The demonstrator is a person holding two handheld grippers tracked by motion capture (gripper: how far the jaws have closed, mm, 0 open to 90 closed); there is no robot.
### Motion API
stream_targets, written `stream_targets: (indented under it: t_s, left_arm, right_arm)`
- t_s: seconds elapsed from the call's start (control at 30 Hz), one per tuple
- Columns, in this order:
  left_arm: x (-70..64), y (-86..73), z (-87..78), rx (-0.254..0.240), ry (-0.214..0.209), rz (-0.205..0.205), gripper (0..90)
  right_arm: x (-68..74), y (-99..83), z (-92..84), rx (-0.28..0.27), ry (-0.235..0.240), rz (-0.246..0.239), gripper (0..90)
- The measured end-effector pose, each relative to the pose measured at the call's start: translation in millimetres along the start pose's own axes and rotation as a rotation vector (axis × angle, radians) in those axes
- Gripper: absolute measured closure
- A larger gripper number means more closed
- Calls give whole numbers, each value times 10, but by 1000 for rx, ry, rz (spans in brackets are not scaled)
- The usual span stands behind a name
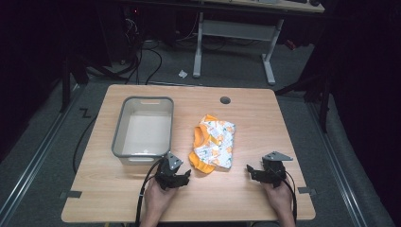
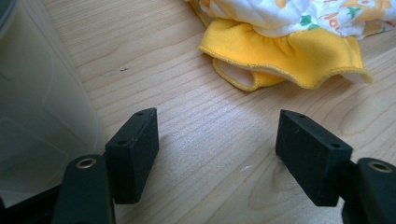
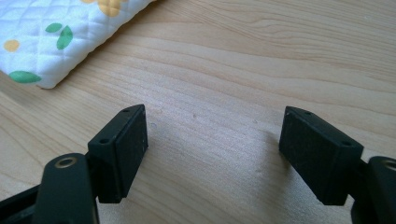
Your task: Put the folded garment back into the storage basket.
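A folded child's garment (image 1: 214, 143), white with a flower print and orange trim, lies in the middle of the wooden table (image 1: 265, 123). My left gripper (image 1: 182, 176) rests near the front edge, just left of the garment's orange hem (image 2: 280, 60); its jaws stand wide apart over bare wood. My right gripper (image 1: 253, 171) sits to the garment's right, open too, with the quilted white corner (image 3: 56, 42) ahead and to the left of its jaws. Nothing is held by either gripper (image 2: 217, 154) (image 3: 215, 154).
A grey plastic bin (image 1: 122, 137) stands on the table's left half, its translucent wall (image 2: 42, 112) close beside my left gripper. A round cable hole (image 1: 225, 100) is near the far edge. Beyond the table are a desk frame (image 1: 234, 33) and cables on the floor.
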State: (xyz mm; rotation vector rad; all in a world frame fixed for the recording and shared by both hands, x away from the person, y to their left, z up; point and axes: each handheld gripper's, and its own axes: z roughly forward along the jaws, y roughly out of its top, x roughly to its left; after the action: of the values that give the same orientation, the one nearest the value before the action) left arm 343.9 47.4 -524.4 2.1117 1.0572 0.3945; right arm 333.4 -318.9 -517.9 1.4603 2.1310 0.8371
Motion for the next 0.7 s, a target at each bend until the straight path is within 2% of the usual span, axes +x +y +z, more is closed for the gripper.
stream_targets:
  t_s: [0.53, 0.7]
  left_arm:
    - [-18, -2, -6, 2, 7, -4, 301]
    - [-59, 23, -37, -4, 3, 9, 302]
  right_arm:
    - [0, 0, 0, 0, 0, 0, 237]
    - [0, 0, 0, 1, 0, 1, 237]
